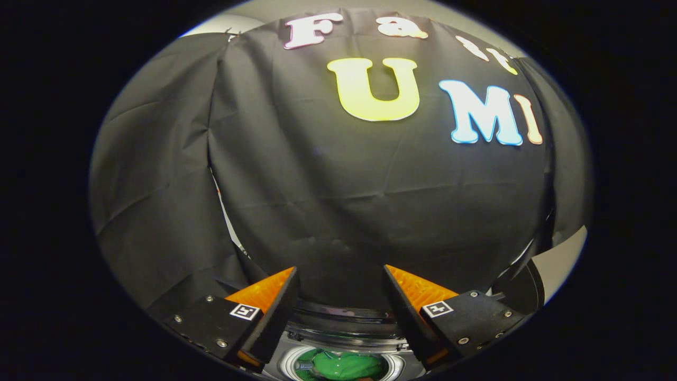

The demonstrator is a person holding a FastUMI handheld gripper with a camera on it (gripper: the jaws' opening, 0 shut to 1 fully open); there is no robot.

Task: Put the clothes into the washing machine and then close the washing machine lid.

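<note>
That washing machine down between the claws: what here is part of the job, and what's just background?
Job:
- washing machine, below the fingers
- green clothes in its drum
- gripper, fingers apart, holding nothing

Background:
- black cloth wall beyond the fingers

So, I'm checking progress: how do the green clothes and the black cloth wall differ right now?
The green clothes lie bunched inside the washing machine drum, below and between the open gripper fingers; the black cloth wall hangs upright beyond them. The clothes are bright green, the wall dark. Both are creased fabric.
</note>
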